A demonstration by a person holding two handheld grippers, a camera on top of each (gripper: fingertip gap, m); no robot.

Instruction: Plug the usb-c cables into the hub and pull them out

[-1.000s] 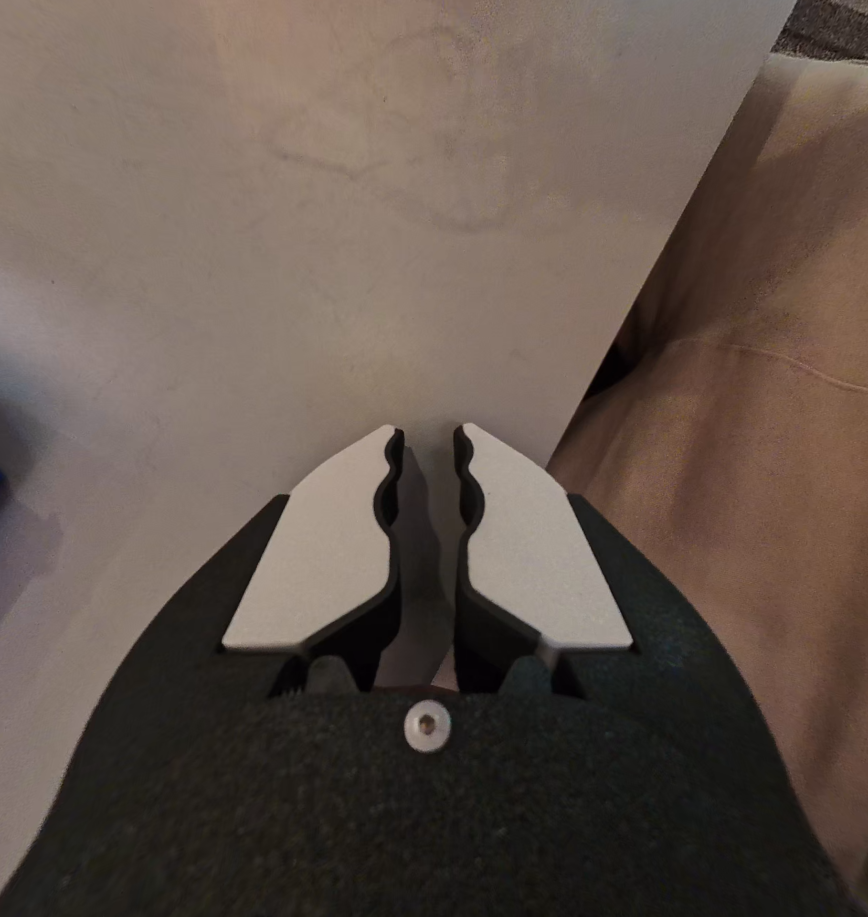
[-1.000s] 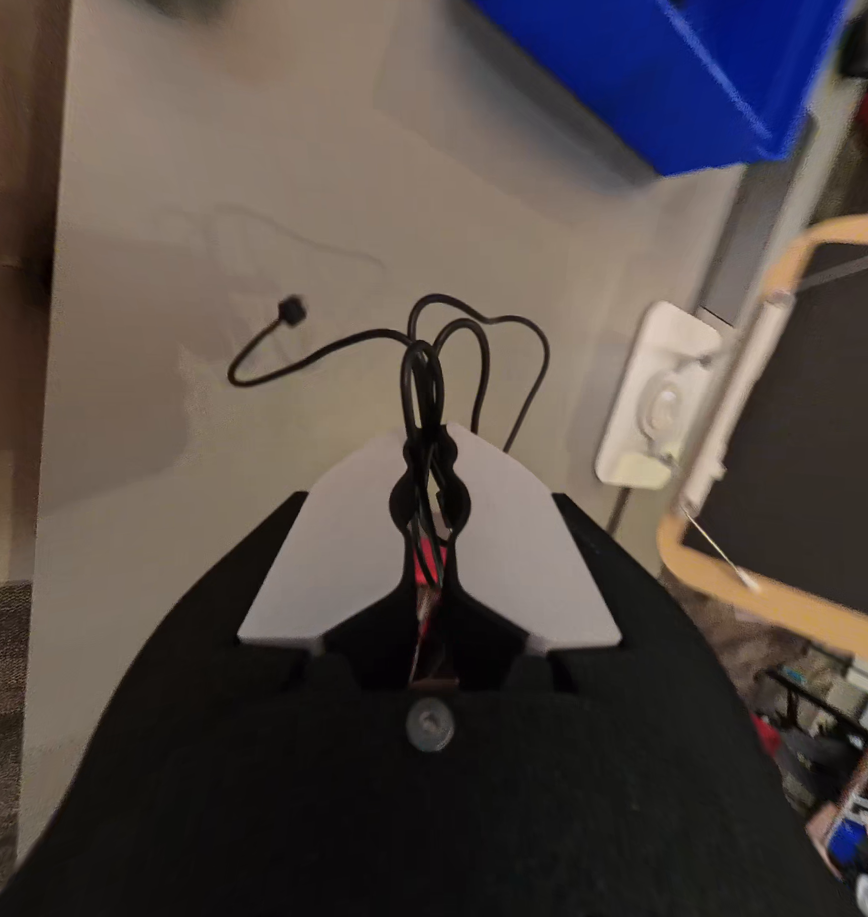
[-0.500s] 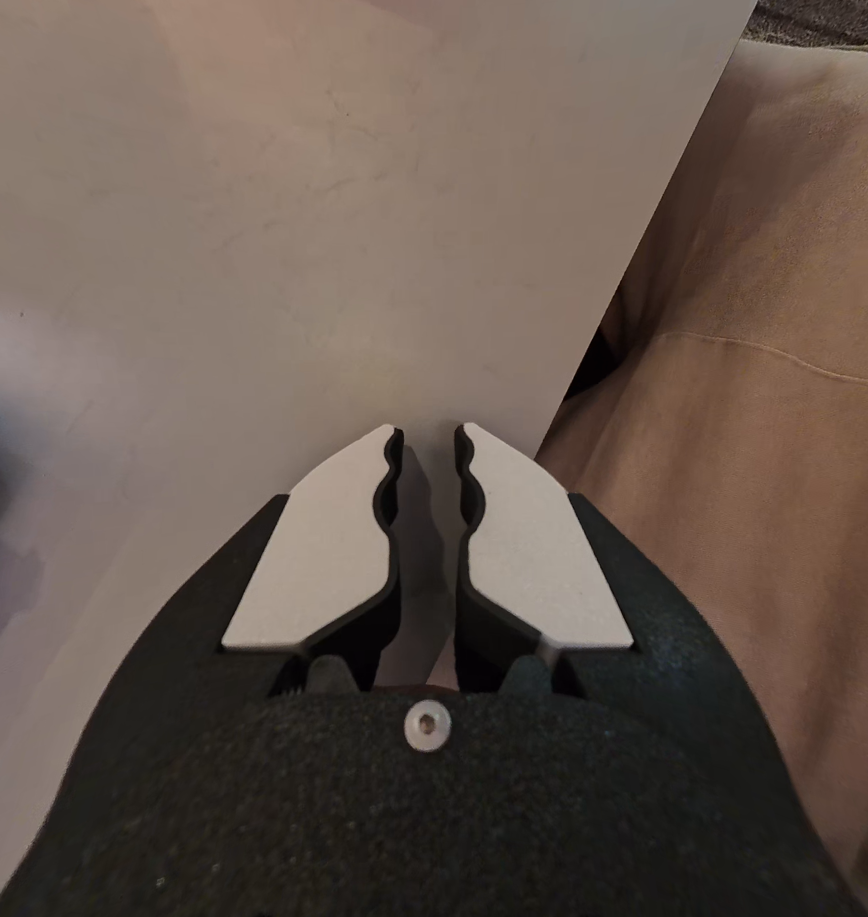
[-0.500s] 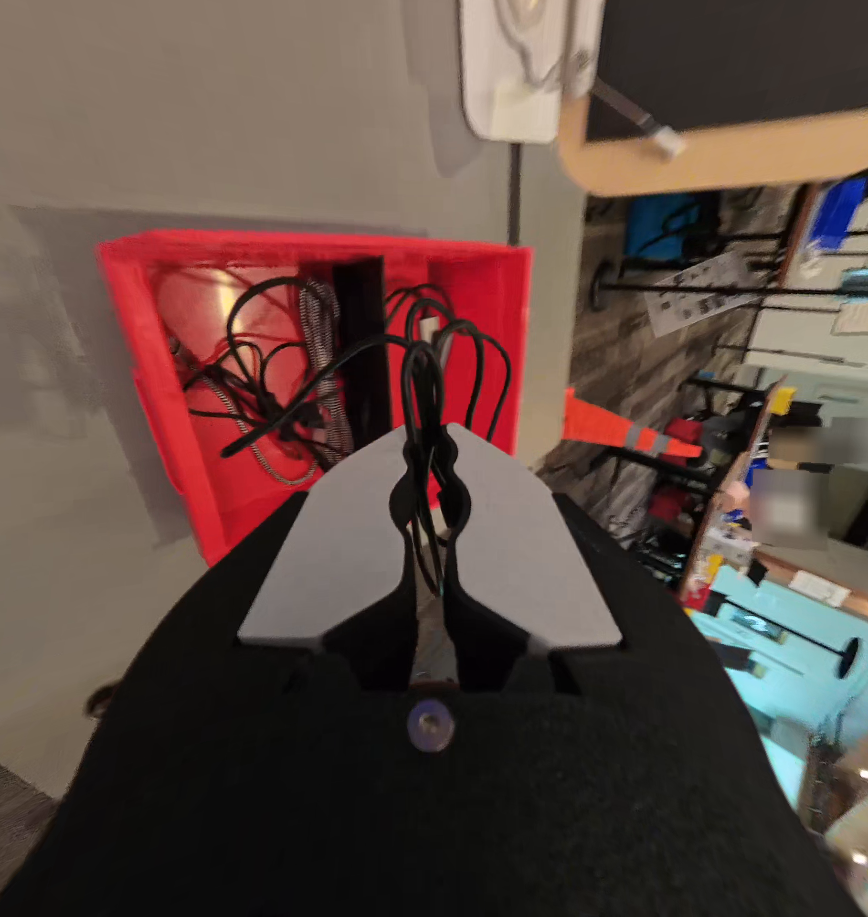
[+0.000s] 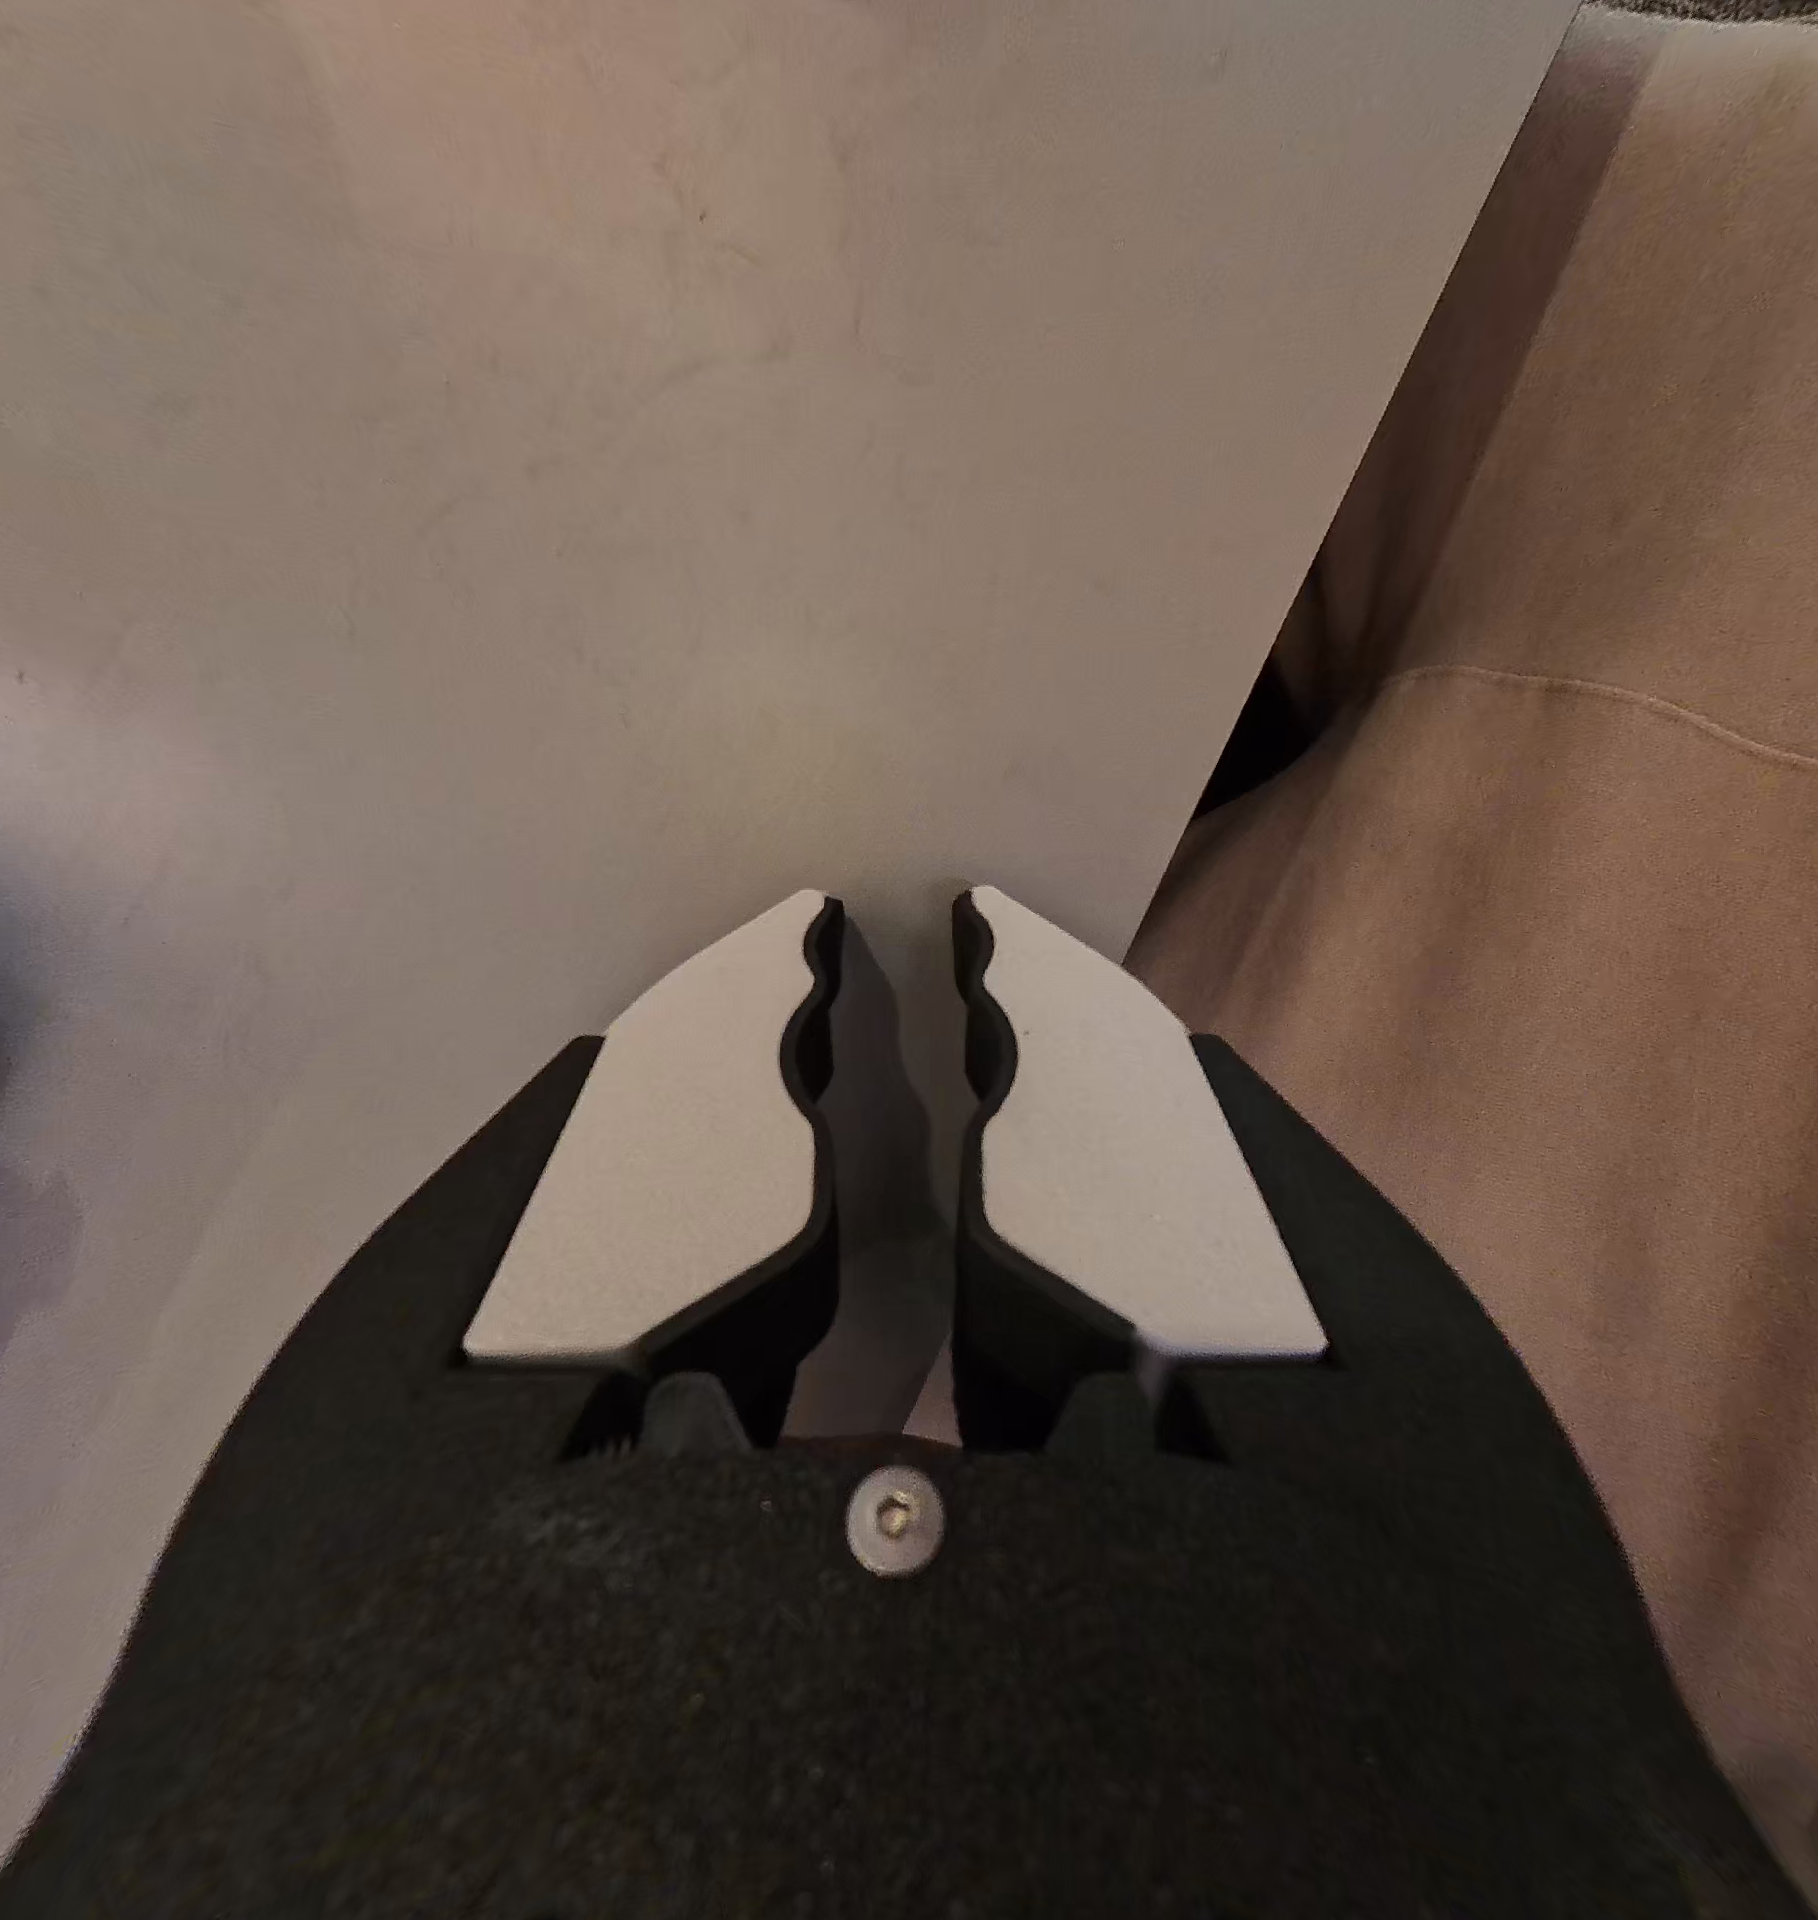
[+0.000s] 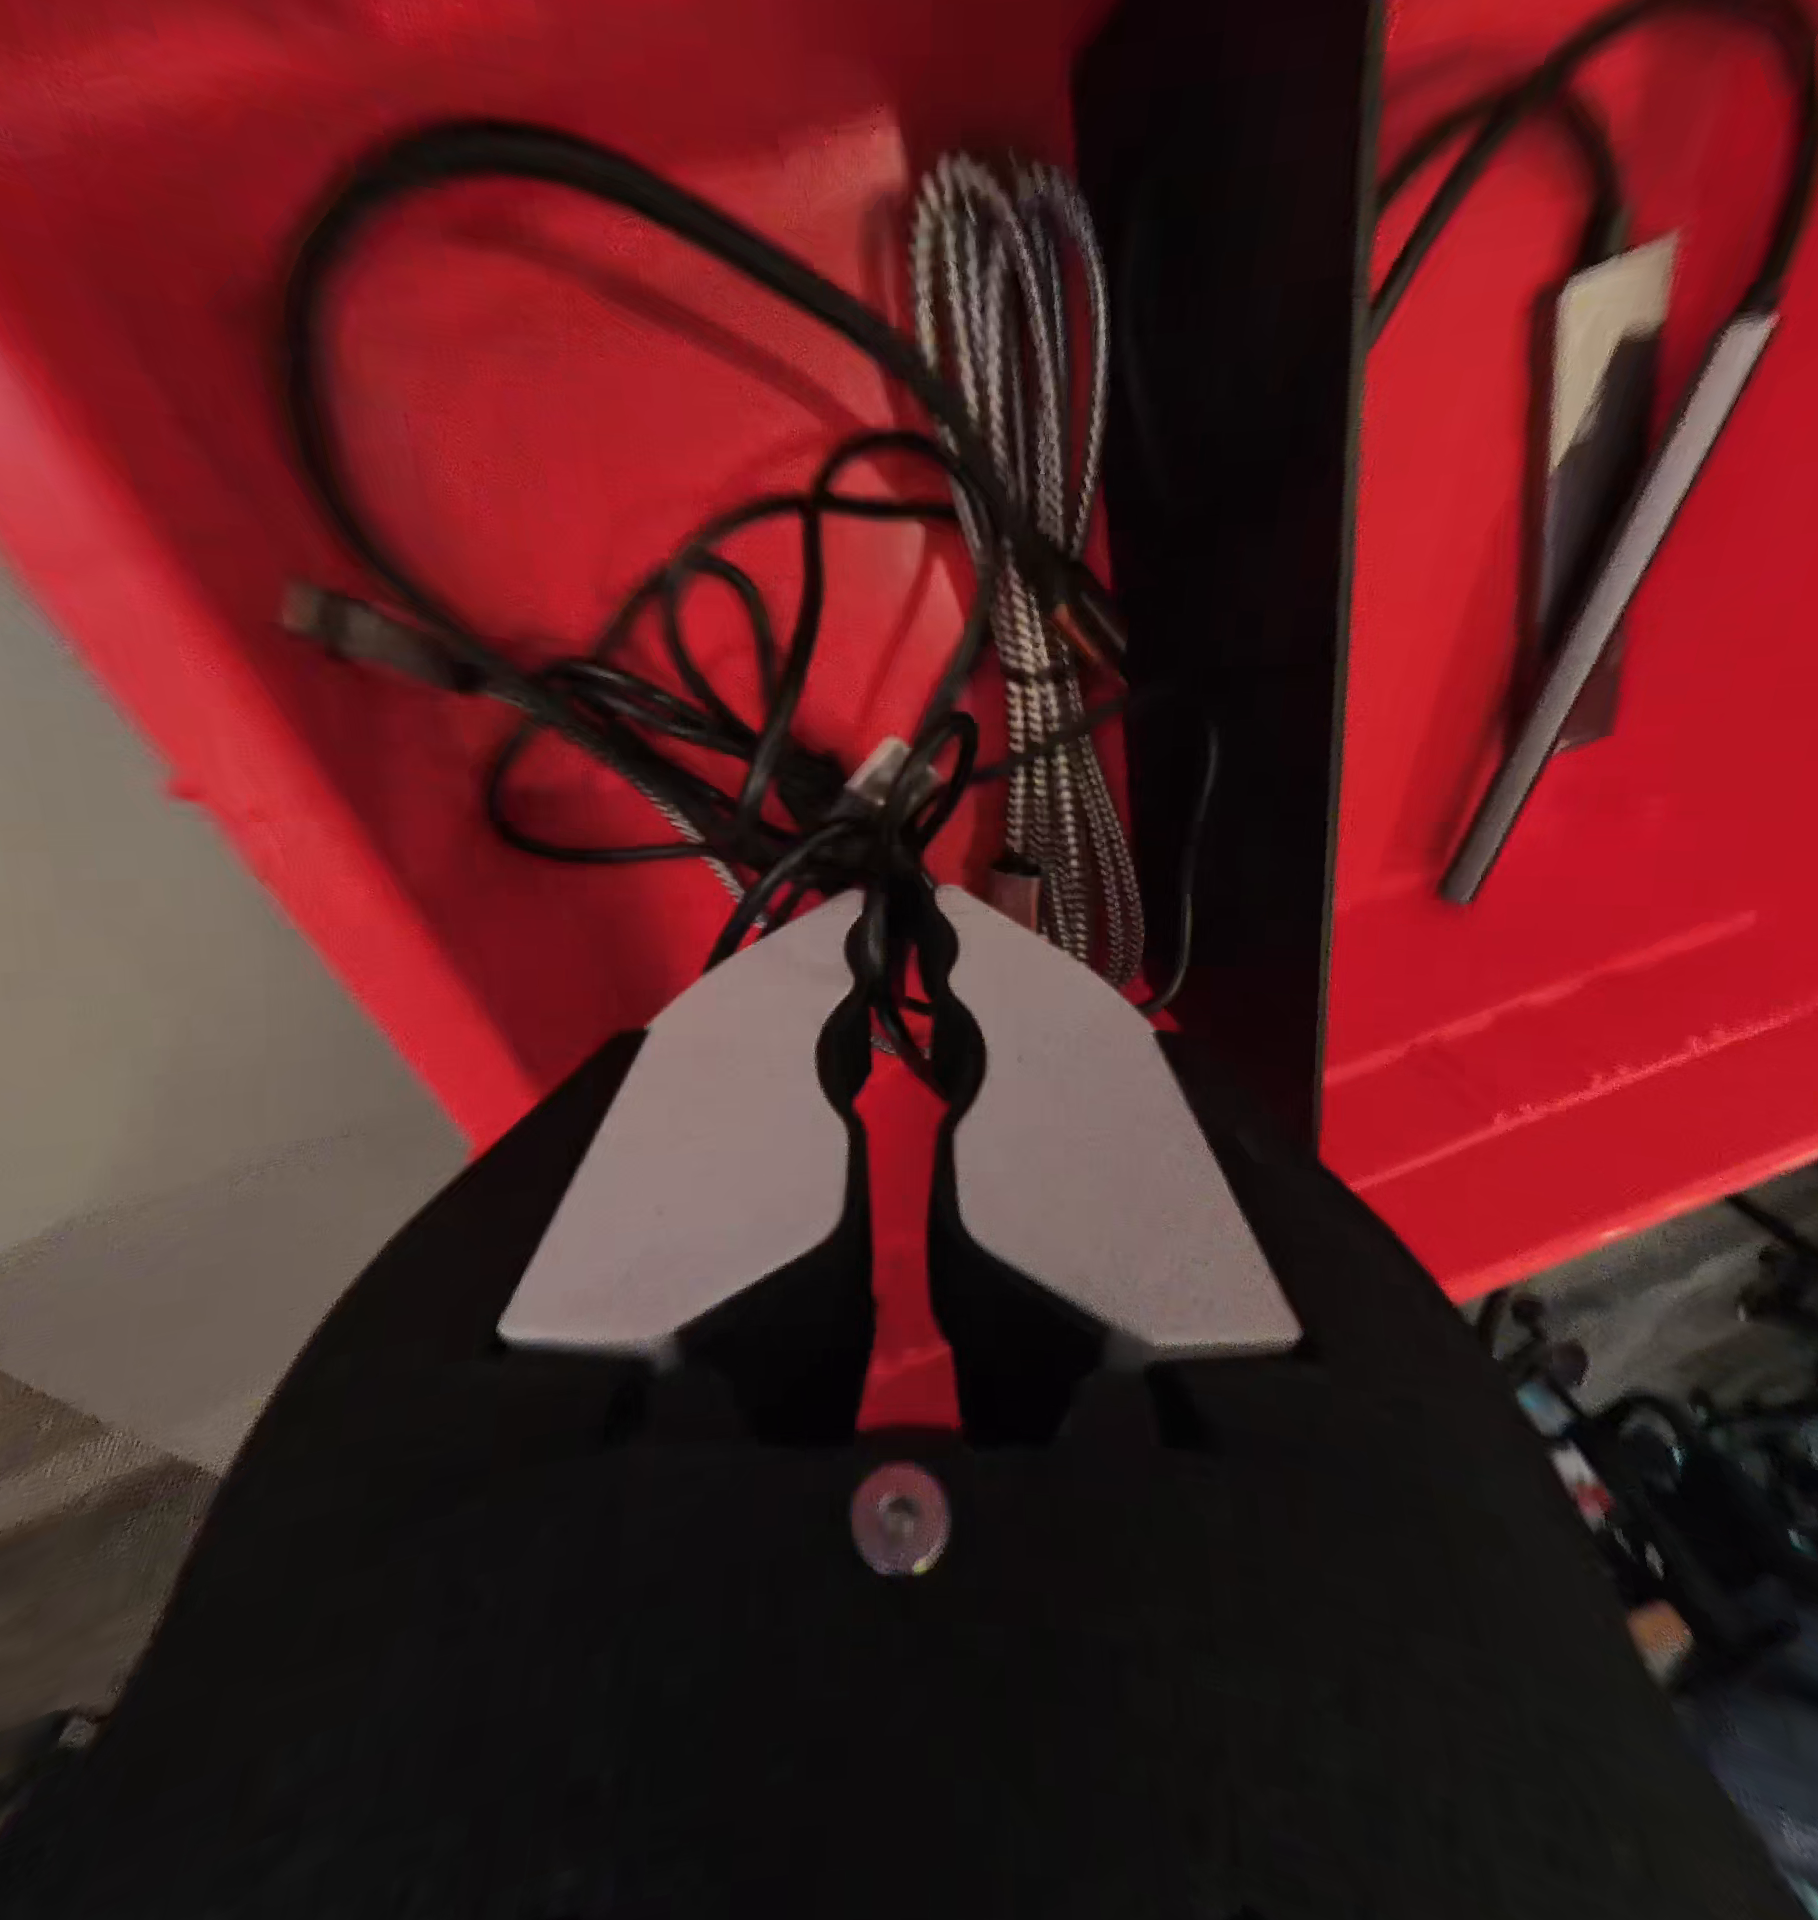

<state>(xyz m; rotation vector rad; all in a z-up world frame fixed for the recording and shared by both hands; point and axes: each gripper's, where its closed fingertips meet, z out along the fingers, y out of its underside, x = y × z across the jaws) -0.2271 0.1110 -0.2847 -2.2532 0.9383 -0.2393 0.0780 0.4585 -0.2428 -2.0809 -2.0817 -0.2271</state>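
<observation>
The thin black usb-c cable (image 6: 889, 831) was pinched in a bunch between the fingertips of the right gripper (image 6: 900, 909), right over the red plastic bin (image 6: 1570, 987). Under it lay more black cords and a grey braided cable (image 6: 1030, 582). The loops could catch on those cords and drag them along. The left gripper (image 5: 897, 909) was a little open and empty above the pale table (image 5: 572, 468).

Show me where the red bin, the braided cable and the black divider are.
red bin (image 6: 1570, 790): right wrist view, on its bare floor right of the divider.
braided cable (image 6: 1009, 312): right wrist view, on the upper loops of its coil.
black divider (image 6: 1237, 416): right wrist view, on its upper face.
</observation>
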